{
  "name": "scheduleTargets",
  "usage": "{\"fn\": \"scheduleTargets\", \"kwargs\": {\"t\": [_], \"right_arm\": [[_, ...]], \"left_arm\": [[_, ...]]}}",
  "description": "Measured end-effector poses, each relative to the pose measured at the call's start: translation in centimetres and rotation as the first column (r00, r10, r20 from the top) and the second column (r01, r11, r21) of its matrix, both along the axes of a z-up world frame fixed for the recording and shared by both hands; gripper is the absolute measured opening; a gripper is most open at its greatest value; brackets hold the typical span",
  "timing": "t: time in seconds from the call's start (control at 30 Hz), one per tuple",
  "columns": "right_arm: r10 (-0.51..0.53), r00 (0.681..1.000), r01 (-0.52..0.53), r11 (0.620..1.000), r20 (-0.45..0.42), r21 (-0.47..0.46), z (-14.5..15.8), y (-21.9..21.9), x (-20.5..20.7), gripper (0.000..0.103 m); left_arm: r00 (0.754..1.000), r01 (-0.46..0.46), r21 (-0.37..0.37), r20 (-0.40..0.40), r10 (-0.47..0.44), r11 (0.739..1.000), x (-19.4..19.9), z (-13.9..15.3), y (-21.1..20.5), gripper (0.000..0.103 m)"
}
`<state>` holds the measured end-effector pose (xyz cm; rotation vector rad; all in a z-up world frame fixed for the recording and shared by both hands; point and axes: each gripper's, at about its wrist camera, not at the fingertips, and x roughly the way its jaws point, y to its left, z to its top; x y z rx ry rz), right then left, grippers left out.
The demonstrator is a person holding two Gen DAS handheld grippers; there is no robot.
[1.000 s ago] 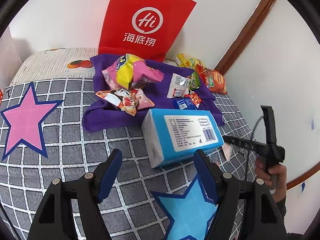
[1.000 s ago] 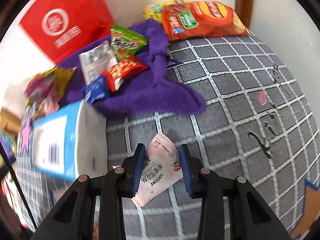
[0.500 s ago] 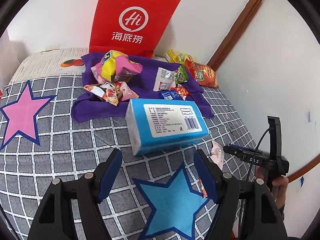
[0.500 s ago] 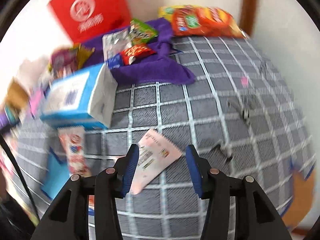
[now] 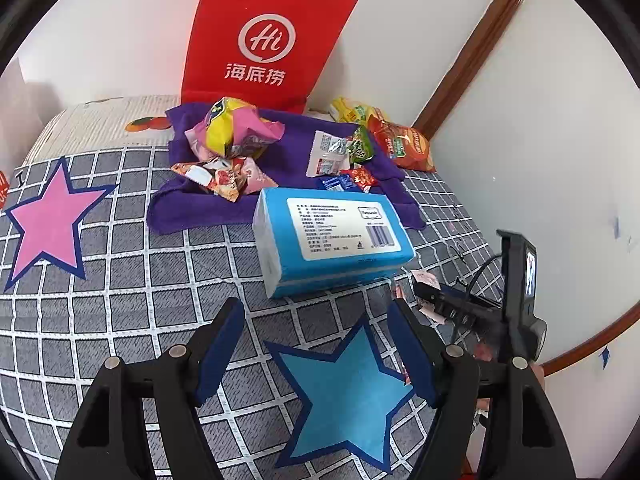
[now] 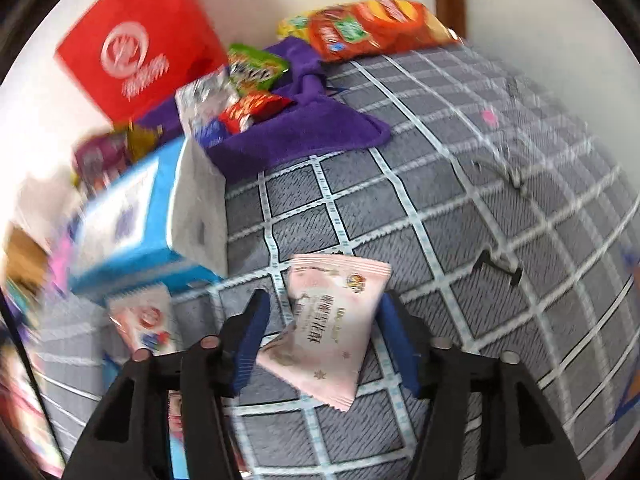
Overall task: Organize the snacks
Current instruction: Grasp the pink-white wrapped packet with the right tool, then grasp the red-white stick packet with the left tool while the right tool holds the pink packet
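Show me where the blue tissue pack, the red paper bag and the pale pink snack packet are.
blue tissue pack point(image 5: 340, 228): left wrist view, on its white label.
red paper bag point(image 5: 266, 40): left wrist view, on the round logo.
pale pink snack packet point(image 6: 332, 320): right wrist view, on its printed front.

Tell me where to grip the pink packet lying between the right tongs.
Grip the pink packet across its puffed middle, coming from above. It lies flat on the checked cloth, long edges facing the pads, crimped ends thin and floppy. The right tongs already straddle it and are closing.
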<state>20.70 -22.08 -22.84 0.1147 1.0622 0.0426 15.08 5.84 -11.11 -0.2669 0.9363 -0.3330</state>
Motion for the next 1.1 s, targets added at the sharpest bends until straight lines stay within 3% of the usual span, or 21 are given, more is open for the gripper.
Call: {"fn": "scheduleTargets", "kwargs": {"t": [0.07, 0.13, 0.27, 0.57, 0.87, 1.1], "right_arm": [[0.046, 0.999, -0.045, 0.998, 0.026, -0.044, -0.1, 0.5, -0.5, 0.044], [0.068, 0.997, -0.067, 0.997, 0.032, -0.028, 0.1, -0.7, -1.2, 0.043], [0.028, 0.997, -0.027, 0.999, 0.069, -0.021, 0.9, -3.5, -1.8, 0.042], [-0.025, 0.991, 0.039, 0.993, 0.131, -0.108, 0.8, -9.5, -3.0, 0.042], [-0.008, 0.987, 0.023, 0.996, 0.158, -0.089, -0.1, -11.2, -3.7, 0.042], [-0.008, 0.986, 0.016, 0.999, 0.164, -0.046, -0.5, -11.5, -3.5, 0.044]], "left_arm": [[1.0, 0.001, 0.006, -0.005, -0.001, 1.0, 0.0, -0.2, -0.2, 0.072], [1.0, 0.003, 0.019, -0.006, -0.003, 1.0, 0.0, -0.4, -0.5, 0.072], [1.0, 0.016, 0.046, -0.018, -0.016, 0.999, 0.1, -0.8, -2.0, 0.072], [0.997, 0.068, 0.098, -0.041, -0.064, 0.993, 0.7, -1.9, -7.5, 0.072], [0.991, 0.103, 0.116, -0.092, -0.093, 0.988, 1.2, -4.2, -12.7, 0.072], [0.987, 0.111, 0.131, -0.129, -0.094, 0.985, 2.0, -6.1, -14.5, 0.072]]}}
